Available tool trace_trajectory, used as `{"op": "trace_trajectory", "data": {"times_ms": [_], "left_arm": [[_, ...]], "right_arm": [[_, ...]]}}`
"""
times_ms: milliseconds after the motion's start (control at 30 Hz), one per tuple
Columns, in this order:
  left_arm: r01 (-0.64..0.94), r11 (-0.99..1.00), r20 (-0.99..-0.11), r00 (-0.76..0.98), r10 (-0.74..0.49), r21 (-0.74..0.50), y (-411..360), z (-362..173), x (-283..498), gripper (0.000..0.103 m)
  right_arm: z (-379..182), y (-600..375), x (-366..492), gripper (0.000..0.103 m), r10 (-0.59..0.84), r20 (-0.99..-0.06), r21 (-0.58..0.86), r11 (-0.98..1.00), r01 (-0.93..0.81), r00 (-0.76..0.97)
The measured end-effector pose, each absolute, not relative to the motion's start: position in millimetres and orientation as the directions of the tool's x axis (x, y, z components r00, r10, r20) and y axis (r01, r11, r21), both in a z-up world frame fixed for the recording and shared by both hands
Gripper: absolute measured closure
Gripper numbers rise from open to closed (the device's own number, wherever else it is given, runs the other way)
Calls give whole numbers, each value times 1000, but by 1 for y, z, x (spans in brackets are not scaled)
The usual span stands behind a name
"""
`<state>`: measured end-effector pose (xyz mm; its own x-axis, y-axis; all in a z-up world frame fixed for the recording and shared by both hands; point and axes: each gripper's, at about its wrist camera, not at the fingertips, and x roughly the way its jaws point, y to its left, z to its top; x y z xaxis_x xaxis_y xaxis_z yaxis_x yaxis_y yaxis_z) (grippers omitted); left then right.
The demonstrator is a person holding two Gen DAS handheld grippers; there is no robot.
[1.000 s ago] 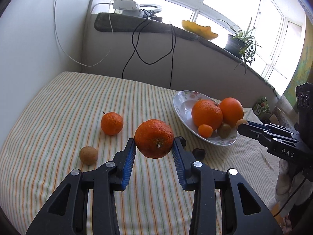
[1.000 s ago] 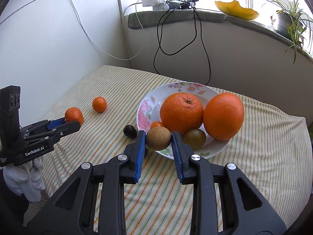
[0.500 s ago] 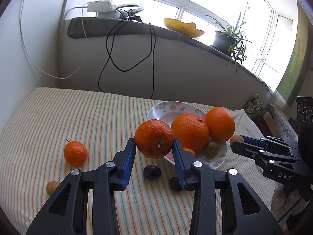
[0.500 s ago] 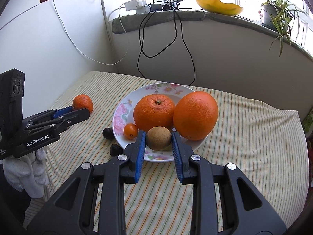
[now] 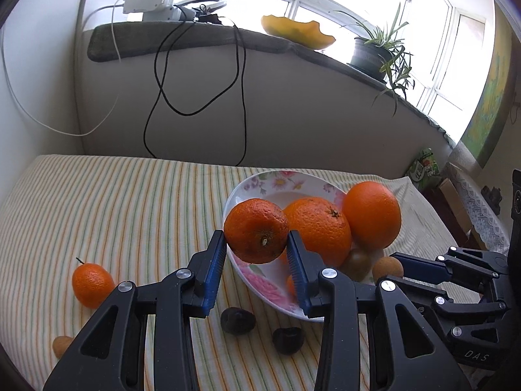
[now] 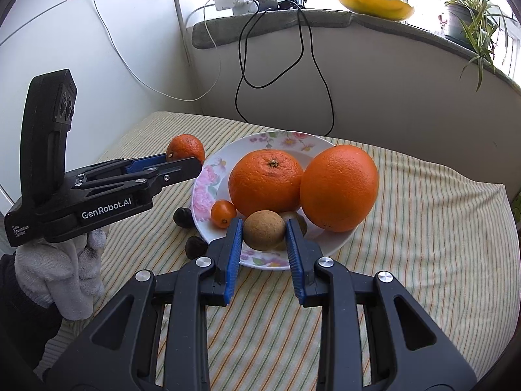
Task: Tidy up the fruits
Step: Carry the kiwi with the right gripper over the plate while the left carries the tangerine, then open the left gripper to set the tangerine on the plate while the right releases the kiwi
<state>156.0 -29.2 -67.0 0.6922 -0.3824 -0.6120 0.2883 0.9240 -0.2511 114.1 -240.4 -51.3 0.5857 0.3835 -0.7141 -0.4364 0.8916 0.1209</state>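
The left gripper (image 5: 256, 242) squeezes an orange (image 5: 256, 230) above the plate (image 5: 260, 270) edge. The right gripper (image 6: 264, 233) squeezes a small brown fruit (image 6: 264, 230) over it. Next, I think, both should lower and let go.

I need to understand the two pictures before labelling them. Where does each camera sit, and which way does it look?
Left wrist view: on the left gripper, looking along its fingers at a held mandarin near the plate; the right gripper shows.
Right wrist view: on the right gripper, looking at its brown fruit; the left gripper and a gloved hand show.
Shared: plate, two big oranges, striped cloth, windowsill.
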Motion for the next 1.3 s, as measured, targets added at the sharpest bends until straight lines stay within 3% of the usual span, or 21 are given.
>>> {"op": "trace_trajectory", "data": {"times_ms": [567,800,867,933,1300], "left_arm": [[282,926,-619,689,-378,-251,-31,-70,162,66],[282,926,-606,701,-377,-250,-30,-66,161,58],[282,926,-604,702,-377,-249,-31,-65,161,58],[281,927,-604,704,-374,-247,-31,-64,160,58],[276,929,-594,714,-370,-247,-28,-59,150,58]], "right_arm": [[-57,-224,116,75,397,-727,111,873,-474,561],[-57,-224,117,74,398,-727,114,873,-474,559],[-58,-225,117,70,397,-726,112,874,-473,562],[-56,-225,116,59,397,-721,109,875,-472,568],[-50,-228,109,58,401,-709,113,877,-468,580]]}}
